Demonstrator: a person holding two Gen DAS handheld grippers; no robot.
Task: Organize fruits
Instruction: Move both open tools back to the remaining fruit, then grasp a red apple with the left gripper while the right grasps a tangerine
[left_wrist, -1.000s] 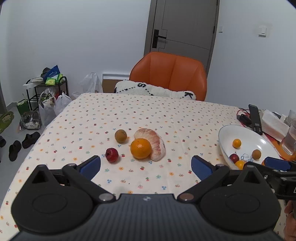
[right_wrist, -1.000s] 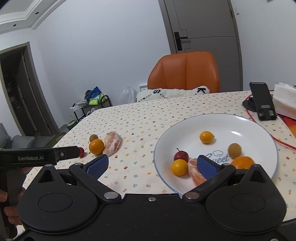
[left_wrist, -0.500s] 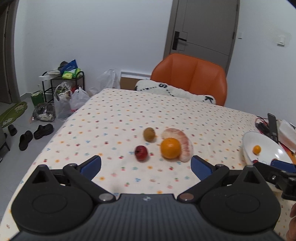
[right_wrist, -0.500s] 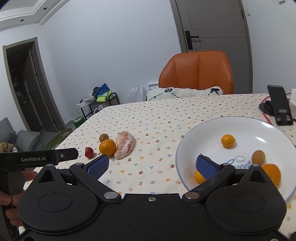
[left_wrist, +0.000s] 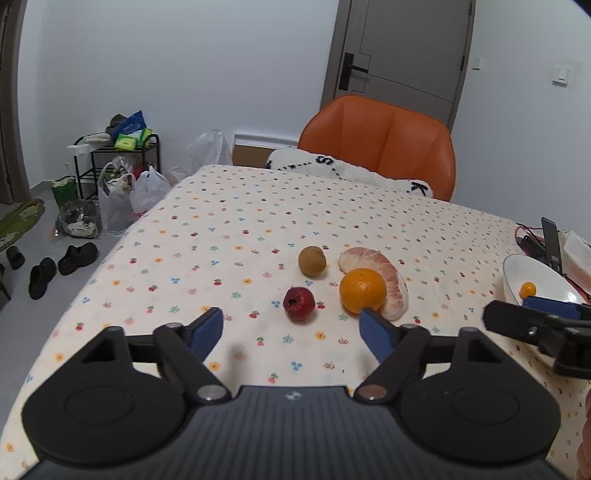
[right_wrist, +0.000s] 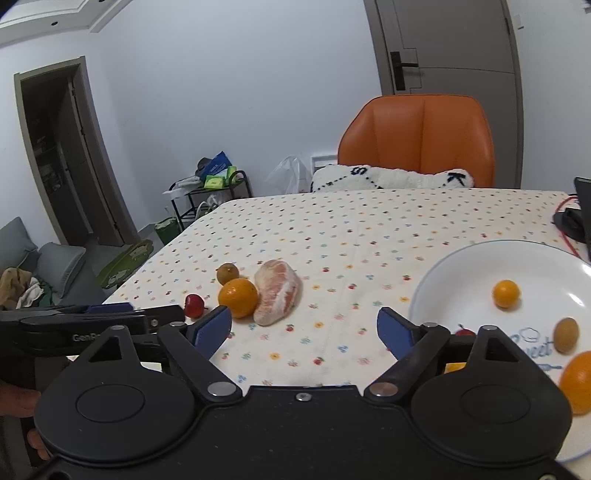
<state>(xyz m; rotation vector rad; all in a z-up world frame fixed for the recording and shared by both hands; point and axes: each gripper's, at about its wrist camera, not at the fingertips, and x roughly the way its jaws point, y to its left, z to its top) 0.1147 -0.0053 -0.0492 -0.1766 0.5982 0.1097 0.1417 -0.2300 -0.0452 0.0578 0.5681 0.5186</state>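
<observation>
The left gripper (left_wrist: 291, 330) hovers with jaws wide open and empty; the small red fruit (left_wrist: 299, 304) lies on the tabletop (left_wrist: 229, 229) just ahead, between them. The right gripper (right_wrist: 304, 328) is likewise open and empty.

My table (left_wrist: 229, 206), in its dotted cloth, bears a kiwi (left_wrist: 312, 260), pomelo wedge (left_wrist: 391, 273), orange (left_wrist: 362, 290), red fruit (left_wrist: 299, 303) and white plate (right_wrist: 461, 273).

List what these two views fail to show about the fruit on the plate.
- Right wrist view: red fruit and a yellow fruit mostly hidden behind the right gripper.
- Right wrist view: large orange and plate cut off by the edge.
- Left wrist view: the right gripper blocks most of the plate.
</observation>
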